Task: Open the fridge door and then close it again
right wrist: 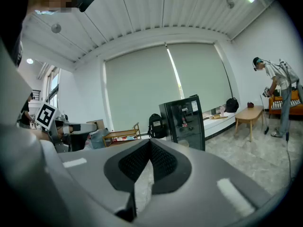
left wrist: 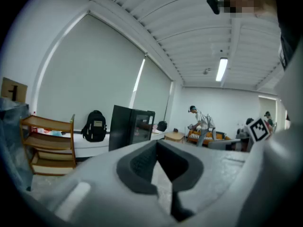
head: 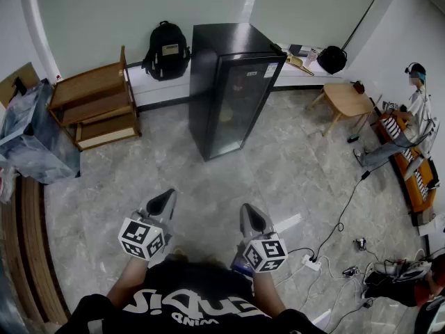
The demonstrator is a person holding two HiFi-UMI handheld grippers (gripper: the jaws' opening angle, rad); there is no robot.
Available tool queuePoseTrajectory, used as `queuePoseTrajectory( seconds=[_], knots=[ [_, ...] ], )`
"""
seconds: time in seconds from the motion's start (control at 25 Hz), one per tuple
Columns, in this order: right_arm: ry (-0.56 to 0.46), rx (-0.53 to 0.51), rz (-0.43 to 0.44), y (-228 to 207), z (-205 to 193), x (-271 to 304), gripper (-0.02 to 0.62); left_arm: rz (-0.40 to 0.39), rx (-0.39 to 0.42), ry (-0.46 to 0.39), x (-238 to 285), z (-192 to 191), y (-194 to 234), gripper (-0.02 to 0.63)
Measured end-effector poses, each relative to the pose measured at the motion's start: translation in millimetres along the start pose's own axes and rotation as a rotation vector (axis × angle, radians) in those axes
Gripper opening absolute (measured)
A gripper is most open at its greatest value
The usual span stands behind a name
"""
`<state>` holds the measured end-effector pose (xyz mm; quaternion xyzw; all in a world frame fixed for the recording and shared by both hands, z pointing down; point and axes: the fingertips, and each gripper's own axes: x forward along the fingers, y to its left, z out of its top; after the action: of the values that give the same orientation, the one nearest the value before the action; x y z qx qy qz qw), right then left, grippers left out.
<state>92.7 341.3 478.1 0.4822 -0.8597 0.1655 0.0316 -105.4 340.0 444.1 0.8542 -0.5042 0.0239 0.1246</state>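
Note:
The black fridge with its glass door shut stands against the far wall, a few steps ahead of me. It also shows in the left gripper view as the fridge and in the right gripper view as the fridge. My left gripper and right gripper hang side by side close to my body, both pointing toward it and far from it. The left gripper has its jaws together at the tips with nothing between them. So does the right gripper.
A wooden shelf and a backpack sit left of the fridge, and a plastic-wrapped bundle lies further left. A small wooden table and a person are at the right. A power strip and cables lie on the floor.

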Motion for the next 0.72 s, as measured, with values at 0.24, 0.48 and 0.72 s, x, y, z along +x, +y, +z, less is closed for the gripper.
queuePoseTrajectory(
  seconds=[0.24,0.48,0.72],
  knots=[
    [-0.006,-0.005,-0.012,8,-1,7,-0.003,-0.023,0.014,-0.001,2,2,7,-0.002],
    [-0.021,0.010,-0.048,21,-2,15,-0.003,-0.059,0.027,0.007,-1,3,20,0.000],
    [-0.050,0.026,-0.089,37,-8,26,-0.003,-0.093,0.042,0.012,-1,0,40,-0.002]
  ],
)
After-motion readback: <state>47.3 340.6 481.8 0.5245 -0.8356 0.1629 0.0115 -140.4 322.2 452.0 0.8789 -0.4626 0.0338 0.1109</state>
